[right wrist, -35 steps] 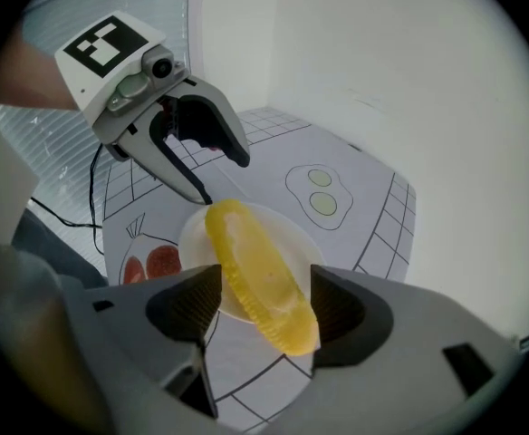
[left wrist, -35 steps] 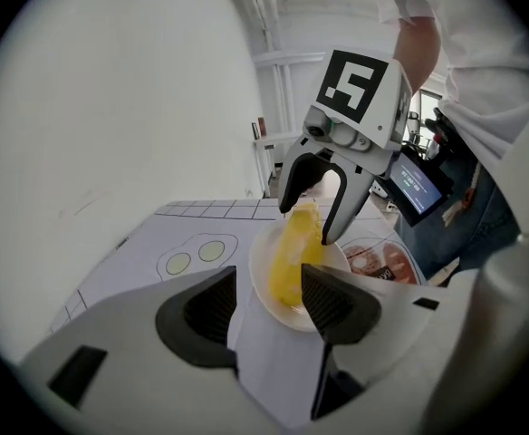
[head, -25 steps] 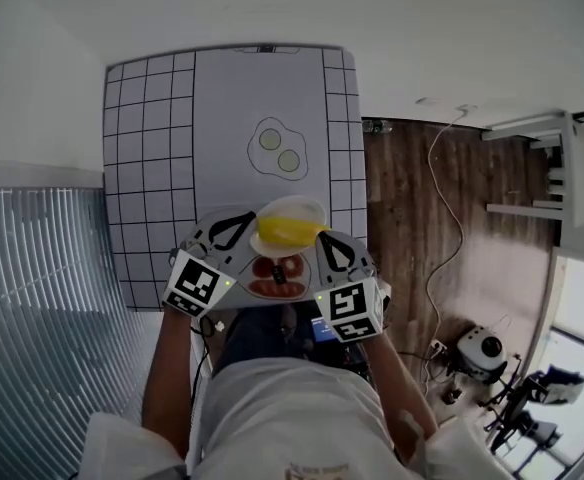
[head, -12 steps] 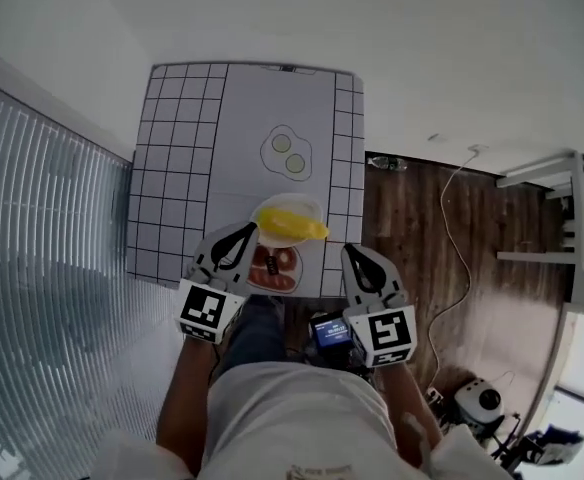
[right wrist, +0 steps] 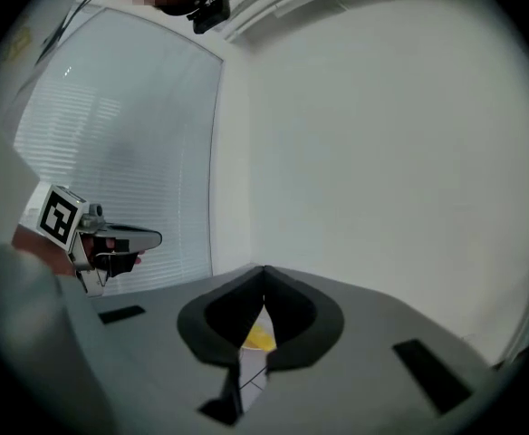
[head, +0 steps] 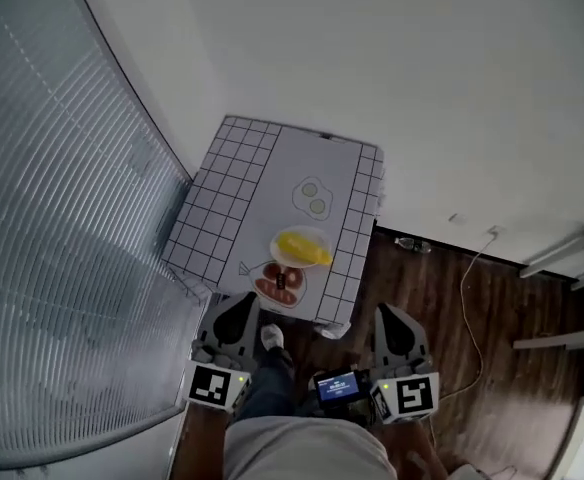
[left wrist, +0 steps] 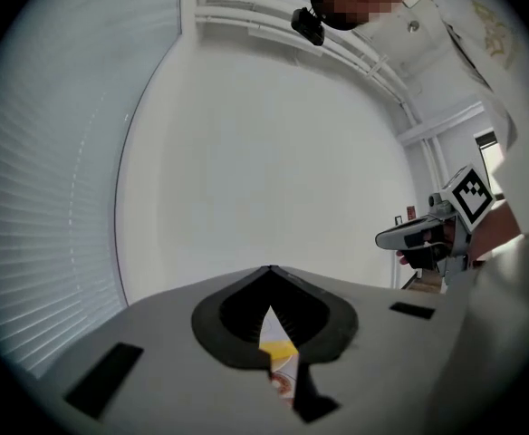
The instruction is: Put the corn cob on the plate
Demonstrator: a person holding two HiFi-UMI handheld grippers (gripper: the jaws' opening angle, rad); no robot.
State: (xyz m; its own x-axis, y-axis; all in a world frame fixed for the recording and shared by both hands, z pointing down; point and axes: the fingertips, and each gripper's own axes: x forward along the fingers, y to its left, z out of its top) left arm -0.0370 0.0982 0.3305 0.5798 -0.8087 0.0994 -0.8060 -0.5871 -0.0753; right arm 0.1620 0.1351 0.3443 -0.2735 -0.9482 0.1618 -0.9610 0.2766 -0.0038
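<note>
On the table (head: 227,193): both plates sit toward its near edge, just in front of my feet. I judge that a knock from my legs is the main risk, since it would shake everything on it.
Floor (head: 452,298): a cable (head: 464,286) trails on the right. A careless step that way could snag it, though it lies well away from the table.
Plate (head: 302,231): it holds the corn, just beyond a second plate (head: 262,271) of reddish food. The two look to be touching or nearly so, so a push on one would likely shift the other.
Corn (head: 302,249): it lies across the plate with its right end at the rim, so the task looks done. Being round, it could roll off that side if jolted.
Left gripper (head: 242,300): I hold it close to my body, well short of the table and pointing roughly level at it. The jaws are pressed together on nothing, and the corn (left wrist: 278,350) only shows far off through the slit.
Right gripper (head: 390,312): it sits beside the left in the same pose. Its jaws are also closed and empty, so neither tool can disturb the corn from here.
</note>
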